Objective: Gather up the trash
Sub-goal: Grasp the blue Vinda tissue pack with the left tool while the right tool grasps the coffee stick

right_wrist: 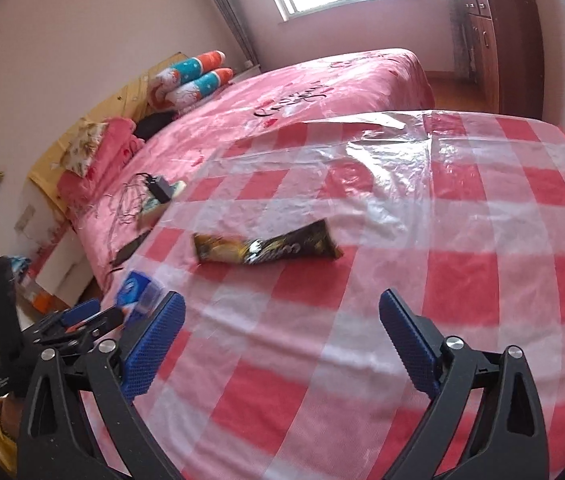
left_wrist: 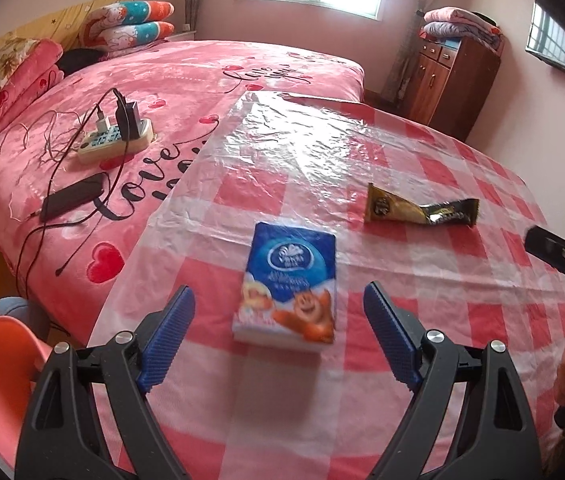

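Blue ribbed pads frame the bottom of both views, and both your tongs are spread wide with nothing between them. Your left gripper sits low in the frame, lined up on the blue tissue pack, which lies just ahead between the pads, its long axis running away from you up the frame. Your right gripper hovers over bare checked tablecloth. Farther up, centre frame in the right view, the black-and-gold snack wrapper lies flat on the clear plastic sheet, long axis across the frame, left to right. It sits ahead and slightly left of your right tongs, apart from them. Judging by that, your right hand looks better placed for the wrapper. Beyond, upper left, the pink bed carries a power strip.
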The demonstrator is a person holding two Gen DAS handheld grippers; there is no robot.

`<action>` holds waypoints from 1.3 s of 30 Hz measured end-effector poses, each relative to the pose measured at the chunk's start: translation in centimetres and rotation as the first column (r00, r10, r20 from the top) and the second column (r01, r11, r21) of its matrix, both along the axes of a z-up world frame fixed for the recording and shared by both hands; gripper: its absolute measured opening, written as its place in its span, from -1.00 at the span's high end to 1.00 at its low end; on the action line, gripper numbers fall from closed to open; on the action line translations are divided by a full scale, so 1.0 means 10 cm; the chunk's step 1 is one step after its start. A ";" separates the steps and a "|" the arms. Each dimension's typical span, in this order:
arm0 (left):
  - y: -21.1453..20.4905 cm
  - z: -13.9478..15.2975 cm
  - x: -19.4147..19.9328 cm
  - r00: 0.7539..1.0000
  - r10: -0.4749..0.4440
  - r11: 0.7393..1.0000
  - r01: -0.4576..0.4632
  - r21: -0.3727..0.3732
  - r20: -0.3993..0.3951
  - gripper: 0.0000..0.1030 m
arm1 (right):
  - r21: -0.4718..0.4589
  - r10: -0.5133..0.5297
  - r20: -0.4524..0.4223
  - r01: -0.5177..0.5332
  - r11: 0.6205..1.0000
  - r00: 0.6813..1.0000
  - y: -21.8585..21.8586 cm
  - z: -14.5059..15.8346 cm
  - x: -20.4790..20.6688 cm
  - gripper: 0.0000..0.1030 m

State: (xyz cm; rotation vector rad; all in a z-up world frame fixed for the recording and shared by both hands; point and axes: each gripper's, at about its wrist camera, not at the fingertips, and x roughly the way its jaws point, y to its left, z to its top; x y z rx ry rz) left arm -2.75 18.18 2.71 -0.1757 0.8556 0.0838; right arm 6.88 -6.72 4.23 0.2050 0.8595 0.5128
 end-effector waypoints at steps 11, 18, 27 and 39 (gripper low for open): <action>0.07 -0.16 0.19 1.000 -0.016 0.999 0.015 -0.047 -0.021 -0.32 | 0.117 0.028 -0.147 -0.011 0.993 0.989 -0.01 -0.31 0.71 -0.01; 0.06 -0.18 0.21 1.000 -0.019 0.998 0.019 -0.062 -0.006 -0.08 | 0.092 0.156 -0.136 -0.144 0.985 0.978 0.23 -0.27 0.43 0.06; 0.14 -0.19 0.20 1.000 -0.013 0.994 0.014 -0.112 0.009 -0.06 | -0.048 0.189 -0.046 -0.191 0.980 0.981 0.53 -0.10 0.02 -0.10; 0.16 -0.19 0.19 1.000 -0.013 0.992 0.015 -0.127 0.012 -0.06 | -0.269 0.262 0.006 -0.251 0.930 0.965 1.10 -0.29 0.20 0.13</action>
